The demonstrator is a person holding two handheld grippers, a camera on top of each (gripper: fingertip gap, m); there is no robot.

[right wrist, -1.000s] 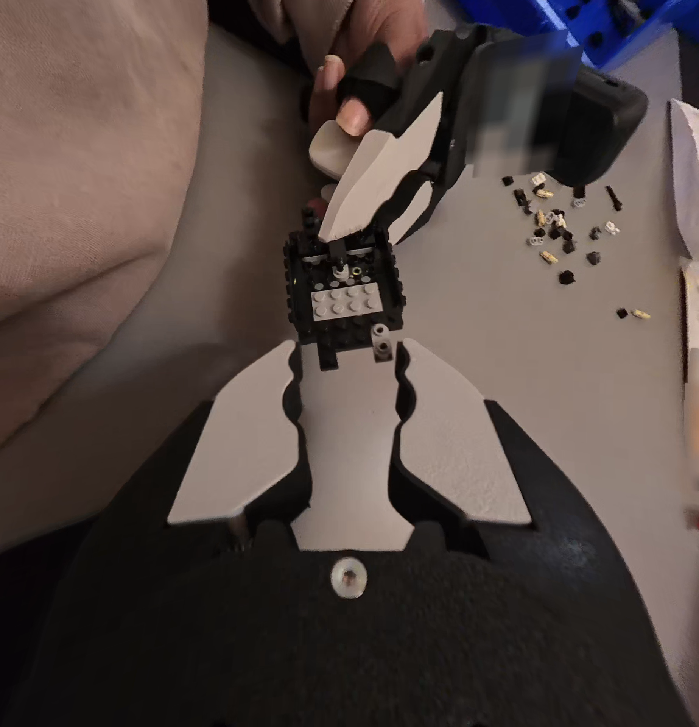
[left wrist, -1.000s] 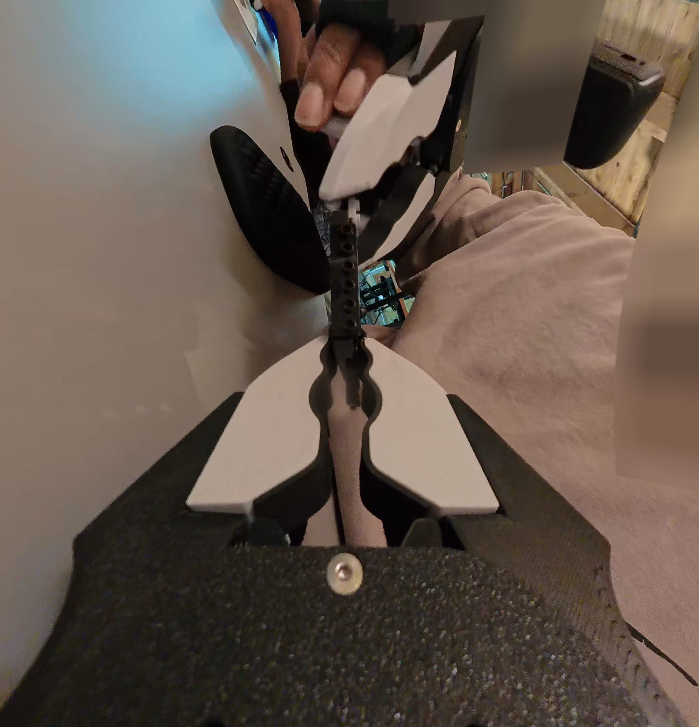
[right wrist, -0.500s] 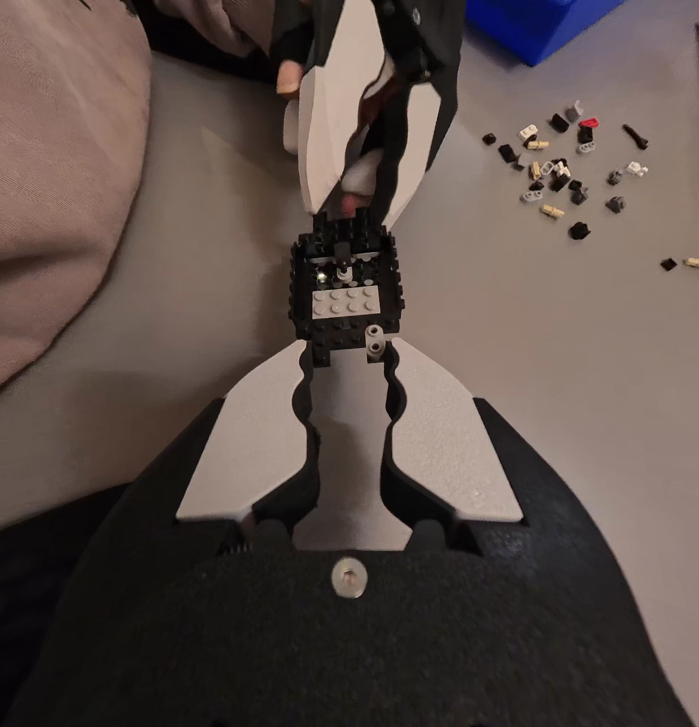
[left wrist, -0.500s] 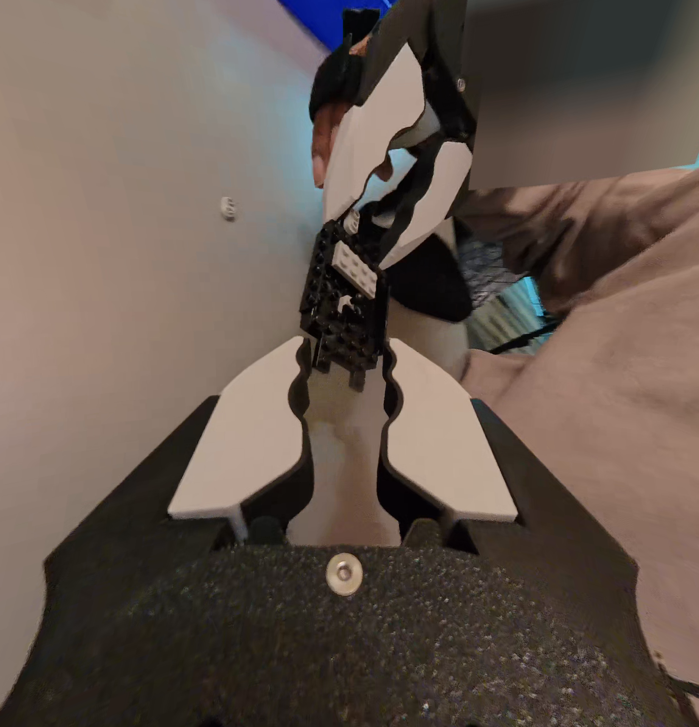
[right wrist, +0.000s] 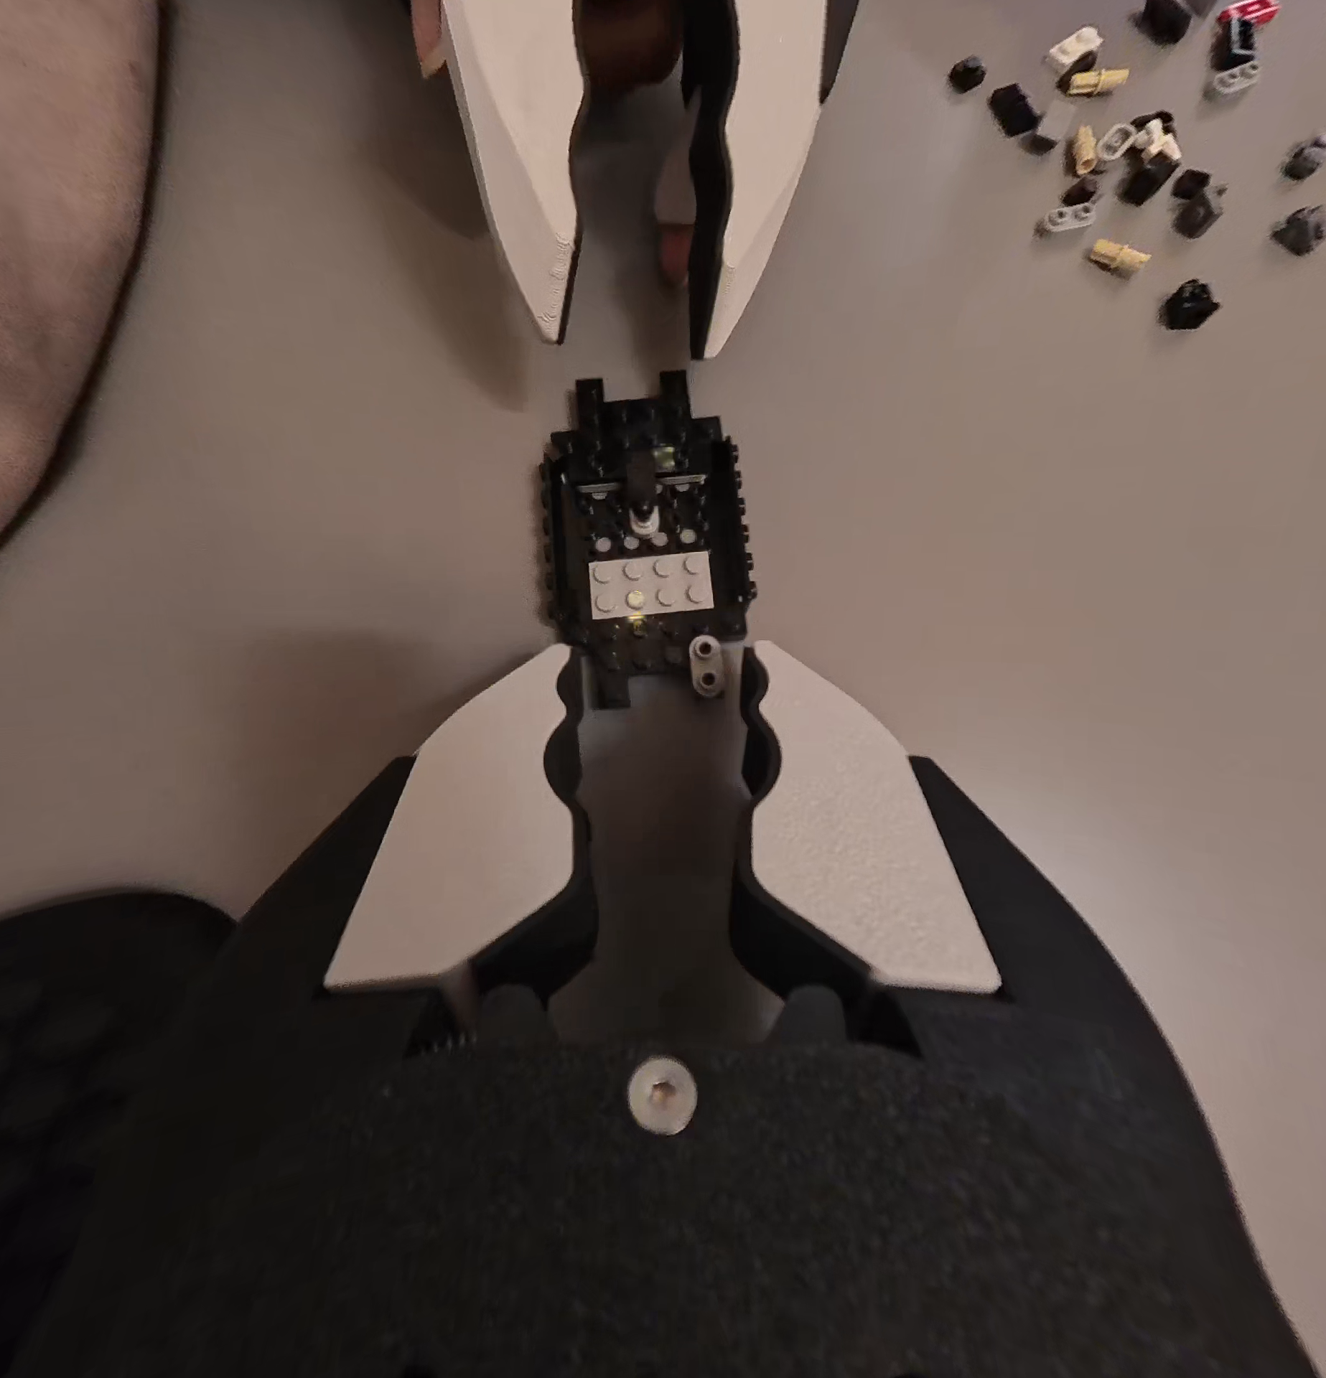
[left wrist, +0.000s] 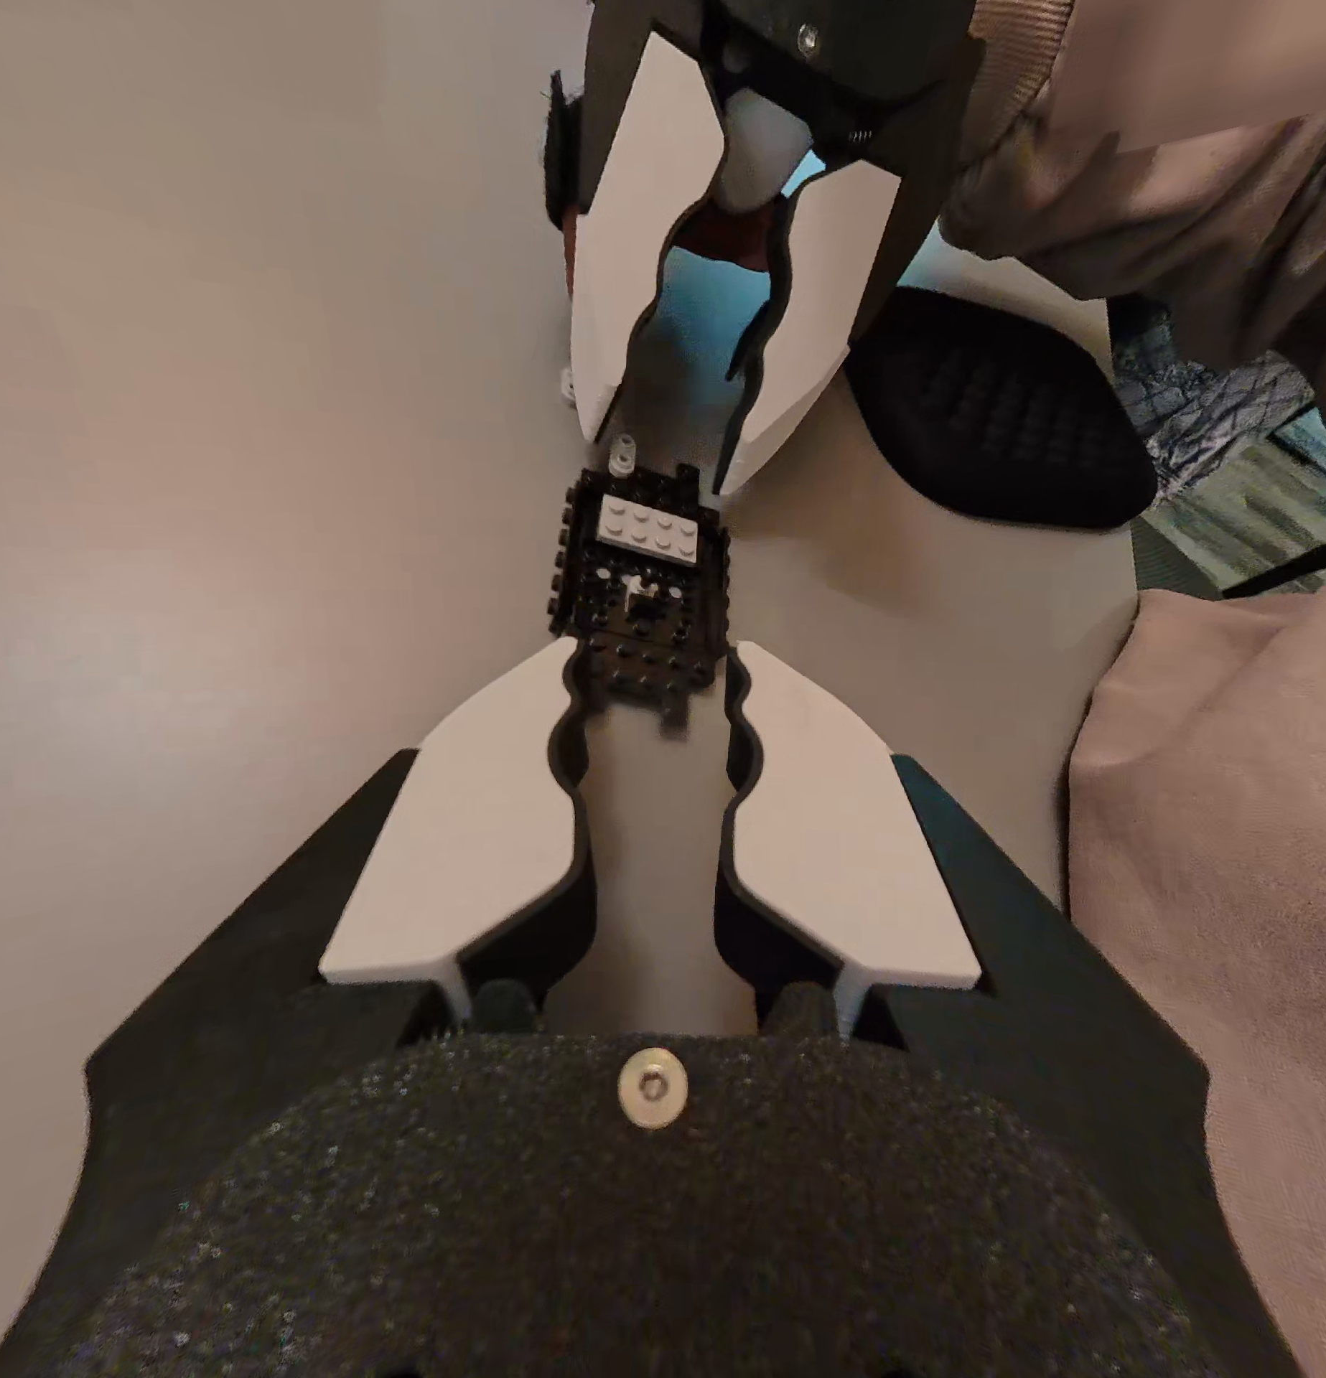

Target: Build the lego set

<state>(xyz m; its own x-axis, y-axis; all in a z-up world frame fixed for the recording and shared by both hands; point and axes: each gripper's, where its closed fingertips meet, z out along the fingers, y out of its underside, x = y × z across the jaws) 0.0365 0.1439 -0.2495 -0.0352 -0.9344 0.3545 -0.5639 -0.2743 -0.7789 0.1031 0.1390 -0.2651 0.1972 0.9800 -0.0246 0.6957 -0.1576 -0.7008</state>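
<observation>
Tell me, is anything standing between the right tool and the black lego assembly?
Nothing visible does. The black studded lego assembly lies on the grey table, its near end between the open right tool's tips.

Left gripper (left wrist: 648, 649) and right gripper (right wrist: 658, 649) pointed tip to tip, jaws of both parted, fingers (right wrist: 671, 250) glimpsed behind.

black studded lego build (right wrist: 645, 552), pale grey plate (right wrist: 651, 587), grey table (right wrist: 1018, 596).

Loose small pieces (right wrist: 1137, 156): blurred, partly cropped at top-right edge. Black assembly (right wrist: 645, 537): interior parts too dark to distinguish.
</observation>
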